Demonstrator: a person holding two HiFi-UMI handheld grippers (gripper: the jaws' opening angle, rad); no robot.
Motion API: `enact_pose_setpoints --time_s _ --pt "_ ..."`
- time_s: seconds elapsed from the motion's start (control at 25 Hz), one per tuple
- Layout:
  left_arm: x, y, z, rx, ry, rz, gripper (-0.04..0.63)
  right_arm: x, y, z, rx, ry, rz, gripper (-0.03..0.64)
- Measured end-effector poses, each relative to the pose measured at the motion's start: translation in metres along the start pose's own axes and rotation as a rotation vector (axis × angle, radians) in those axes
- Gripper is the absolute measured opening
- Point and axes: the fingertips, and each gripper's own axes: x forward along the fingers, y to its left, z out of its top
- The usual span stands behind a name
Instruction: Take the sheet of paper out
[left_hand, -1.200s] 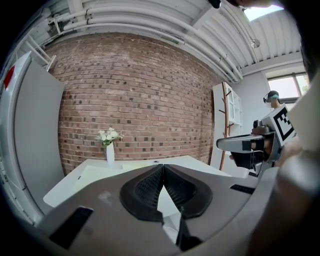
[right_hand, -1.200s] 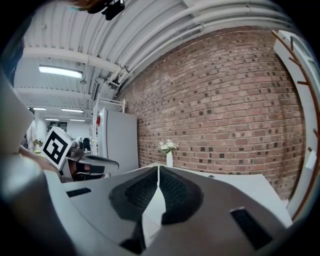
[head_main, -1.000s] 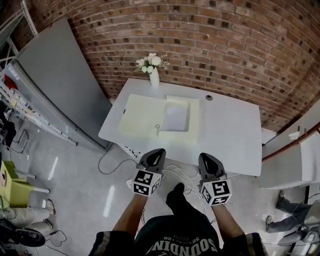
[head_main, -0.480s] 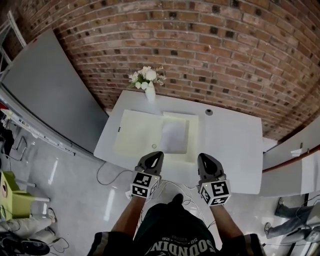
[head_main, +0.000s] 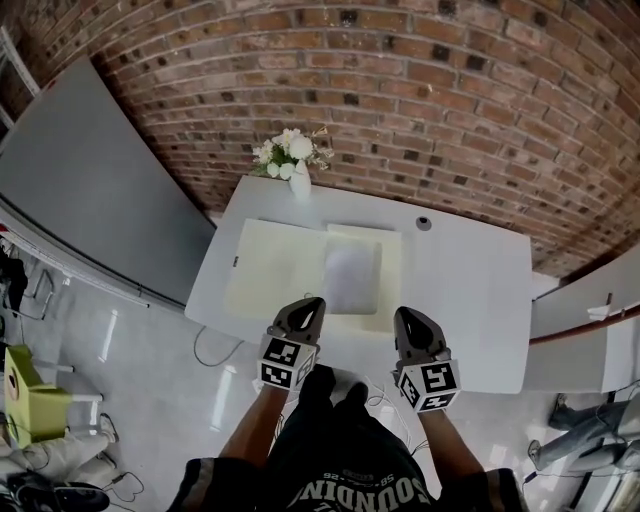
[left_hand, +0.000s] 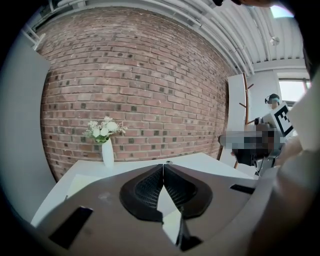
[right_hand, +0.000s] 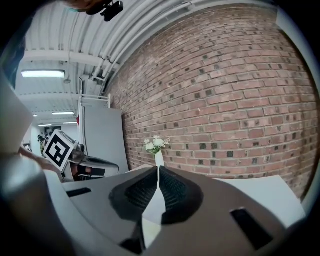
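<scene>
Step in hand, as I judge it: the approach to the white table (head_main: 470, 290). The left gripper (head_main: 306, 310) and right gripper (head_main: 409, 318) hang at its near edge. Each has its jaws pressed together with nothing between them.

The sheet of paper (head_main: 353, 278) lies untouched in the right half of the open pale folder (head_main: 275, 270), beyond both grippers.

Recommended procedure:
- Part the jaws of 1 gripper before reaching the sheet.
- Pin the folder with the other gripper.
- Pinch a free edge of the sheet.
- Draw the sheet out flat.

Count: 2 grippers, 1 sheet, 1 folder, 1 vase (head_main: 300, 184) with flowers, 1 table.
</scene>
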Motion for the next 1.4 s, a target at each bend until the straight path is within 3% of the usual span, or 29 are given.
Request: enact_pose_setpoints --time_s 0.8,1.4 --pt "0.085 0.076 0.007 0.011 0.079 -0.105 0.011 0.102 -0.018 0.037 -0.001 -0.003 -0.070 0.071" --pt "0.121 0.089 -0.011 -0.006 0.153 -0.164 0.012 0.124 -0.029 0.030 0.019 0.035 -0.110 0.071"
